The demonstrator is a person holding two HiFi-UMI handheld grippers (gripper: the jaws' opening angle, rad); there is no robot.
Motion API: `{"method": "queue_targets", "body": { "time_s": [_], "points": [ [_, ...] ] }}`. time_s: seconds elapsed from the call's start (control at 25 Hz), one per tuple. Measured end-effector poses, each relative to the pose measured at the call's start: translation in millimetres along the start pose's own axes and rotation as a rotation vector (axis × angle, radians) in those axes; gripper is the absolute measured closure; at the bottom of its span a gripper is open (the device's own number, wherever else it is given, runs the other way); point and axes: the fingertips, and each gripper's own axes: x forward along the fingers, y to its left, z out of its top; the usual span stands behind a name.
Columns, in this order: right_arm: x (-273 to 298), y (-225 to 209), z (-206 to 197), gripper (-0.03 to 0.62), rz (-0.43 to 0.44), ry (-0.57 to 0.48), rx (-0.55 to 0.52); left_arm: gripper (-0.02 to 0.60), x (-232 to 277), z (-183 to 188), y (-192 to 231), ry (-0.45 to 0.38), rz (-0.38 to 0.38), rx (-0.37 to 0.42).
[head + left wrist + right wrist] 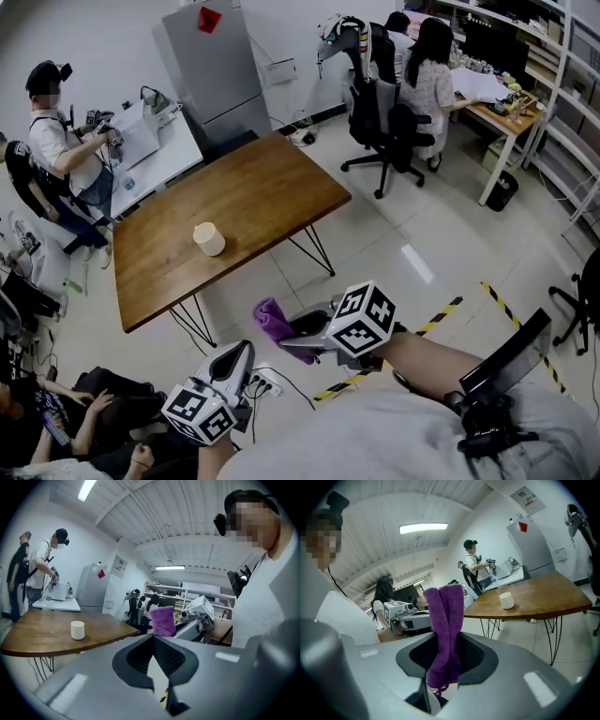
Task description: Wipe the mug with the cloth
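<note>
Head view. Brown wooden table on black hairpin legs [272, 187] stands skewed, one corner pointing to 3 o'clock. Its near edge runs from 8 o'clock up to that corner. Pale tiled floor [412, 244] lies open between that edge and both grippers. Yellow-black floor tape [441, 314] at 4 o'clock of the table.

Cream cylindrical mug [209, 238] stands upright on the tabletop, set in from the near edge with bare wood all round it.

Right gripper [292, 341] is clenched on the purple terry cloth [274, 319]; in the right gripper view the folded cloth [446, 620] stands up between the pads and a tail hangs below. Mug at 11 o'clock of this gripper, well apart.

Left gripper [240, 356] is closed, nothing between the jaws in the left gripper view [152, 637]. Mug at about 12 o'clock of it, well apart.

Room: grey metal cabinet [216, 66] at 12 o'clock of the table, white worktable [164, 155] with a standing person at 10 o'clock, black office chairs [384, 122] at 2 o'clock, seated people at 7 o'clock.
</note>
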Motion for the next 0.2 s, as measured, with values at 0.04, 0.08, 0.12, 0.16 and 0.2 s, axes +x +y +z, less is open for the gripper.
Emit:
{"method": "queue_targets", "body": {
  "time_s": [0.04,0.08,0.12,0.16,0.2],
  "points": [
    [-2.7,0.2,-3.4,0.470,-0.006,-0.003,0.007,0.581,1.3,-3.2,-2.5,0.003,-0.011,0.001],
    [-6.3,0.1,-7.3,0.470,-0.015,-0.009,0.014,0.581,3.5,-6.3,-5.6,0.008,-0.023,0.004],
    [-10.8,-0.3,-11.3,0.470,-0.024,-0.016,0.021,0.581,6.7,-8.7,-9.4,0.015,-0.037,0.008],
    [-16.1,-0.9,-15.2,0.470,-0.036,-0.025,0.028,0.581,10.6,-10.8,-13.6,0.022,-0.052,0.012],
    [-21.6,-1.6,-19.2,0.470,-0.047,-0.034,0.035,0.581,14.9,-12.7,-18.0,0.030,-0.067,0.017]
  ]
}}
